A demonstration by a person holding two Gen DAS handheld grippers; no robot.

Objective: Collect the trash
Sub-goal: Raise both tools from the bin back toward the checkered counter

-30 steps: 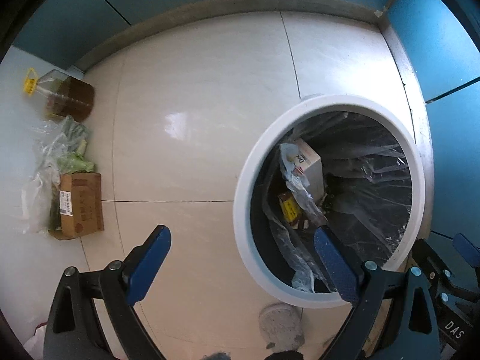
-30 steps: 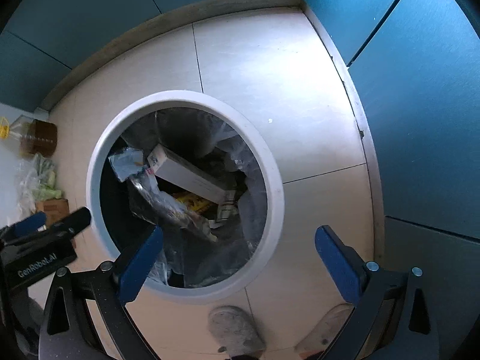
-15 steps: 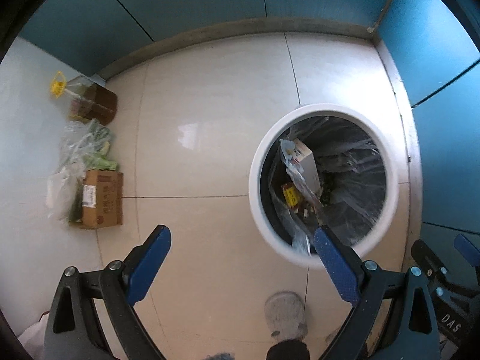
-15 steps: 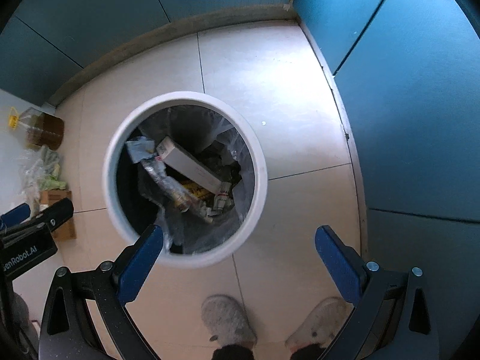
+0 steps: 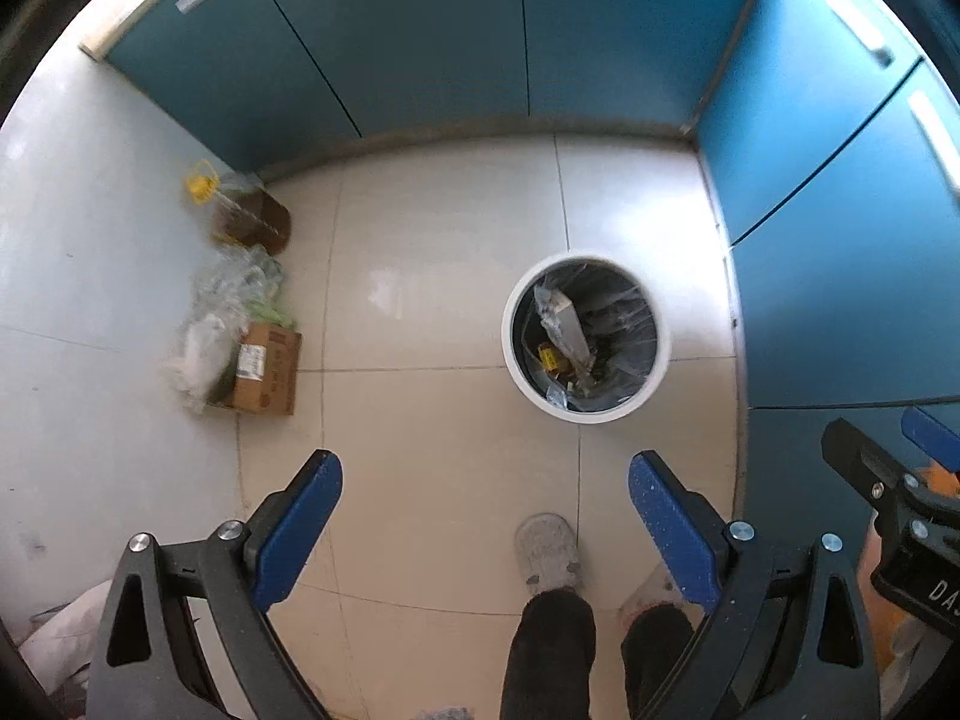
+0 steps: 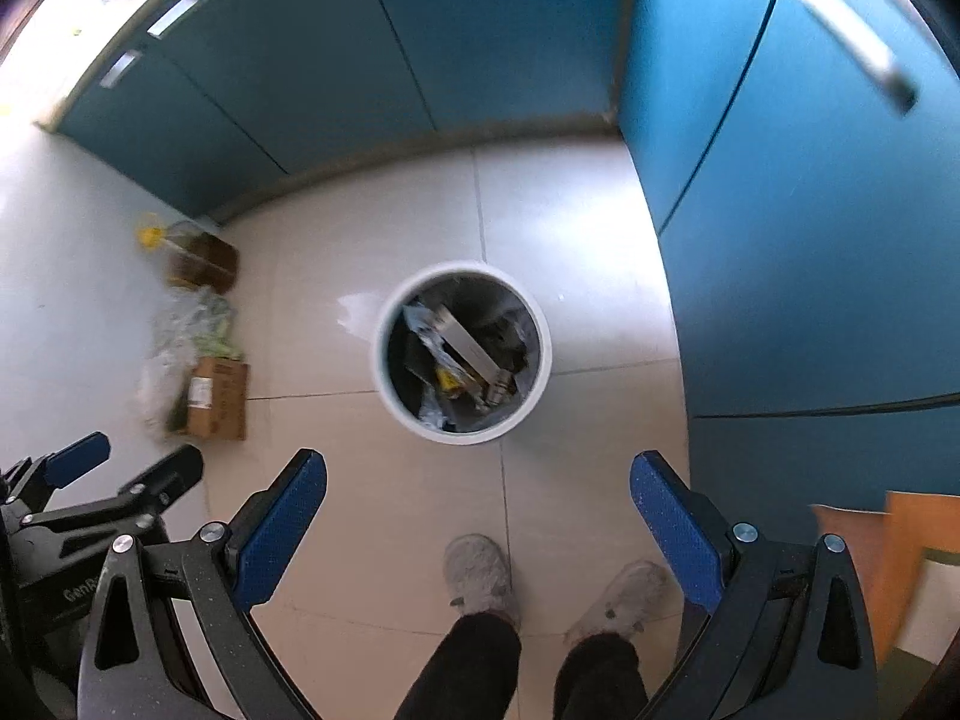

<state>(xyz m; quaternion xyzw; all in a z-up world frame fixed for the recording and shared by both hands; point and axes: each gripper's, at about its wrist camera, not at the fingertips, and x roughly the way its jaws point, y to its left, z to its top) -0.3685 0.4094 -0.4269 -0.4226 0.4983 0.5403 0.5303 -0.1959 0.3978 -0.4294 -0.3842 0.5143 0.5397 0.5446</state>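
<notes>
A round white trash bin [image 5: 660, 354] with a clear liner stands on the tiled floor, far below both grippers. It holds a white carton [image 5: 567, 324], plastic wrap and small yellow packets. It also shows in the right wrist view [image 6: 543, 360]. My left gripper [image 5: 485, 483] is open and empty, high above the floor. My right gripper [image 6: 478, 483] is open and empty, at a similar height. Each gripper shows at the edge of the other's view.
Teal cabinets [image 5: 420, 48] line the back and right. By the left wall lie an oil bottle [image 5: 249, 219], clear plastic bags [image 5: 222, 300] and a cardboard box [image 5: 267, 369]. The person's slippered feet [image 6: 480, 576] stand below the grippers.
Both grippers have risen well away from the bin, which now looks much smaller. The cabinets and the person's legs have come into view. Both grippers stay open.
</notes>
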